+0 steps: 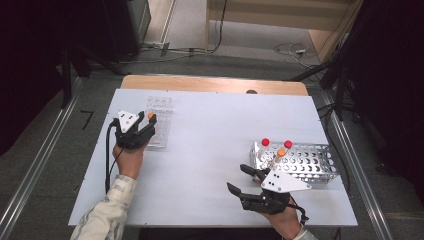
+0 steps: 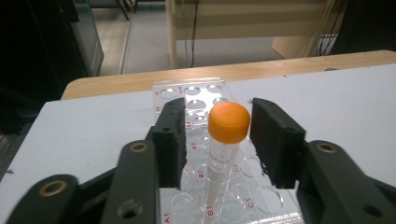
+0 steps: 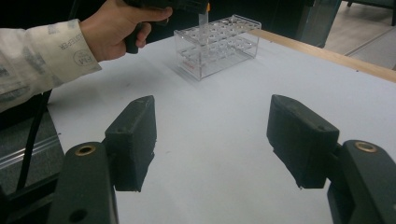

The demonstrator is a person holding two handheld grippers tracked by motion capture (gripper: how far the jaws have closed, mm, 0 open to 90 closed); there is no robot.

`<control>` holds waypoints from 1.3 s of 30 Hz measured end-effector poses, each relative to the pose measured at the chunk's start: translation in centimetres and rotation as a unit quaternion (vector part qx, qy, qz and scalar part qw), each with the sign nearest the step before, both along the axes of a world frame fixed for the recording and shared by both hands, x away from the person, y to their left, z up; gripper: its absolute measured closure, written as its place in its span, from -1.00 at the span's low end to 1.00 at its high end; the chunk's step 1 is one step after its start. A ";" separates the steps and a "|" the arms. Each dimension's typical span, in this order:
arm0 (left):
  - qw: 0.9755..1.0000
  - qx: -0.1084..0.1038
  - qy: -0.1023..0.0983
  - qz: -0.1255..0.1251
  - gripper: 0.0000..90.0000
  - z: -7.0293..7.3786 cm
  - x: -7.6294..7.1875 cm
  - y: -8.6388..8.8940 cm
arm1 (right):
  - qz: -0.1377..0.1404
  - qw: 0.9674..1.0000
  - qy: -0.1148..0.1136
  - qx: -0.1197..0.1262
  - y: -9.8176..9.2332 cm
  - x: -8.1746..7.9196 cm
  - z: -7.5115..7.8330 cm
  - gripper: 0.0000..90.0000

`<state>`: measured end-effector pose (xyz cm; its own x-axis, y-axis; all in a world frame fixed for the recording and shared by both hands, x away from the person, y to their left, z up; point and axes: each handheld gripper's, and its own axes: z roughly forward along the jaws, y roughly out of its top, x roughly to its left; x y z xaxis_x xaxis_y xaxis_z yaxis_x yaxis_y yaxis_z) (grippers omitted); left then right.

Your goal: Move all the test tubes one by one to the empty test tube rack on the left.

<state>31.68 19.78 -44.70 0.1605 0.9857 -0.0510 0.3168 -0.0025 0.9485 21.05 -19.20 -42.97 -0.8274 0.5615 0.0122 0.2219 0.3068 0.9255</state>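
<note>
White tabletop (image 1: 210, 150) below me: my left gripper (image 2: 217, 135) stands released around the orange-capped tube (image 2: 225, 140), seated upright in the clear rack (image 2: 187, 95) at far left. My right gripper (image 3: 212, 140) hangs open, grasping nothing.

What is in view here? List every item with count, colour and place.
Orange-capped tube: one, clear with orange cap, standing in a well of the clear rack, between the left gripper's jaws with gaps on both sides.
Clear rack: one, transparent plastic, left side of the table.
Metal rack: one, silver, perforated, right side of the table.
Capped tubes in the metal rack: three, two red caps, one orange.
Table: one, white top, wooden far edge.
Left gripper: one, black, open around the tube.
Right gripper: one, black, open, nothing between its jaws, near the metal rack.
</note>
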 end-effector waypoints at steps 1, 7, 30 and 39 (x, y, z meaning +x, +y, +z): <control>1.000 -0.001 0.001 0.000 0.12 0.1 -0.1 0.0 | -0.001 1.000 0.000 0.000 0.0 0.0 0.0 -0.30; 1.000 -0.017 0.004 -0.010 -0.24 0.7 -1.0 -0.3 | -0.007 1.000 -0.003 0.005 -0.6 -0.2 0.3 -0.30; 0.998 -0.025 -0.001 -0.054 -0.58 1.3 -5.7 -2.2 | -0.127 0.991 -0.034 0.027 -8.2 0.0 1.3 -0.29; 0.998 -0.019 0.003 -0.061 -0.58 0.9 -5.9 -2.6 | -0.168 0.985 -0.031 0.023 -9.9 1.0 0.4 -0.26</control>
